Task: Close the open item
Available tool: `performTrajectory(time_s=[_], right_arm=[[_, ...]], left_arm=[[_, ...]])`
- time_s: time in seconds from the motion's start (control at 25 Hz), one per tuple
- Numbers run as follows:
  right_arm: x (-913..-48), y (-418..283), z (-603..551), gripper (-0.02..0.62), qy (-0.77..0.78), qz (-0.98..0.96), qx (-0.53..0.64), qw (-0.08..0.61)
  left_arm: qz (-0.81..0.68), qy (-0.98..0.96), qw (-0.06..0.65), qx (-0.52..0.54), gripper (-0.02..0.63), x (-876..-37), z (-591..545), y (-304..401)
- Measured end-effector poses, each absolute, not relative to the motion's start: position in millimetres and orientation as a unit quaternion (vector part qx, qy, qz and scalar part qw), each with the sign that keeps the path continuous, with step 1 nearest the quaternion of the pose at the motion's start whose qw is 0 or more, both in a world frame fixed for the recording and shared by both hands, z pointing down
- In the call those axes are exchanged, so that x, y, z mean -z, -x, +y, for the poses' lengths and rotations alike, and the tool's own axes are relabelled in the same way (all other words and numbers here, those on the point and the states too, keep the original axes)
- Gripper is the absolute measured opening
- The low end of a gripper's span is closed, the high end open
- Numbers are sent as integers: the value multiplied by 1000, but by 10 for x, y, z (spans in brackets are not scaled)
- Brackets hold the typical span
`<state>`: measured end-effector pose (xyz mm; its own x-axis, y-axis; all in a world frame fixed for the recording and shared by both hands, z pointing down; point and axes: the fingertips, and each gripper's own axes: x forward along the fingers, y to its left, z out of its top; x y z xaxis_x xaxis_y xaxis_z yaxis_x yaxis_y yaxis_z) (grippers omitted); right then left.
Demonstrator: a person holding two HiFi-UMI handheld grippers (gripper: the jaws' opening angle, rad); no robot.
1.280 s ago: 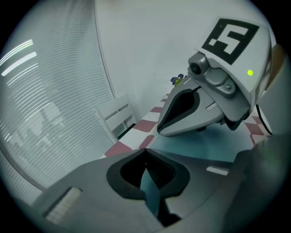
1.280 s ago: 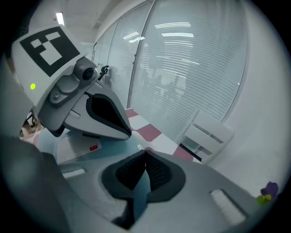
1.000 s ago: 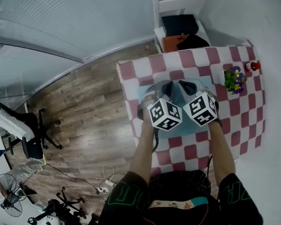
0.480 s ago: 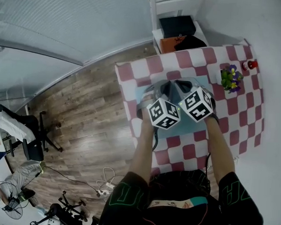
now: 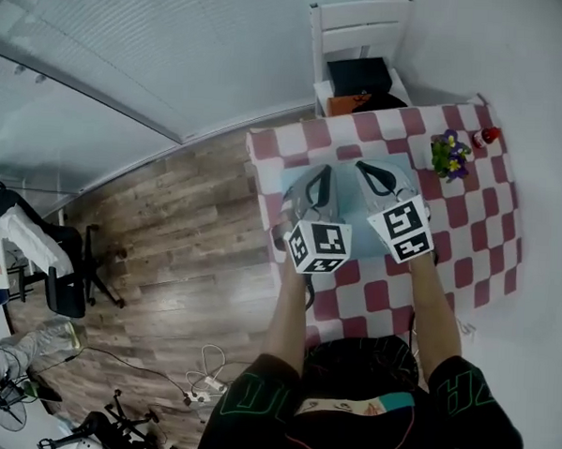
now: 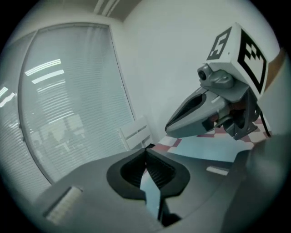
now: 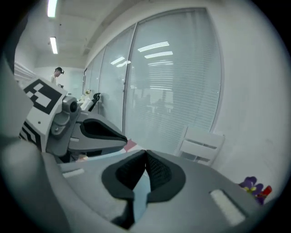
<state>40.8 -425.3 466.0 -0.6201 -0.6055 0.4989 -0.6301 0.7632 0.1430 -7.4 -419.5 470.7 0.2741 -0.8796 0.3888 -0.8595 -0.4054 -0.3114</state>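
Observation:
A flat light blue item (image 5: 347, 192) lies on the red-and-white checked table (image 5: 469, 229); I cannot tell whether it is open or closed. Both grippers hover above it, side by side. My left gripper (image 5: 319, 172) is shut, its ribbed pads (image 6: 154, 169) pressed together with nothing between them. My right gripper (image 5: 367, 167) is also shut and empty, pads (image 7: 155, 169) touching. In the left gripper view the right gripper (image 6: 170, 128) shows at the upper right, above the blue item (image 6: 200, 148). At the left of the right gripper view sits the left gripper (image 7: 123, 137).
A small pot of purple and yellow flowers (image 5: 447, 154) and a red object (image 5: 486, 137) stand at the table's far right. A white chair (image 5: 359, 31) with black and orange bags stands behind the table. An office chair (image 5: 66, 287) and cables (image 5: 207, 384) are on the wooden floor to the left.
Both grippers have drawn back a little toward me and their tips now point further apart. Both stay shut. The head view has shifted.

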Motion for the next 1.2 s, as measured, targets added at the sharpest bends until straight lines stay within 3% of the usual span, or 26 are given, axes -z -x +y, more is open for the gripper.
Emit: performTrajectory(time_s=[0.32, 0.44, 1.2], right_arm=[[-3985, -569, -3798, 3, -359, -918, -25, 169], [-3811, -679, -3637, 3, -362, -919, -9, 157], [-3328, -1896, -2808, 3, -400, -913, -5, 79]], left_arm=[[615, 764, 18, 193, 9, -4030, -3640, 170], [651, 739, -4, 173, 9, -3919, -3372, 232], [725, 682, 26, 95, 9, -3311, -2227, -266]])
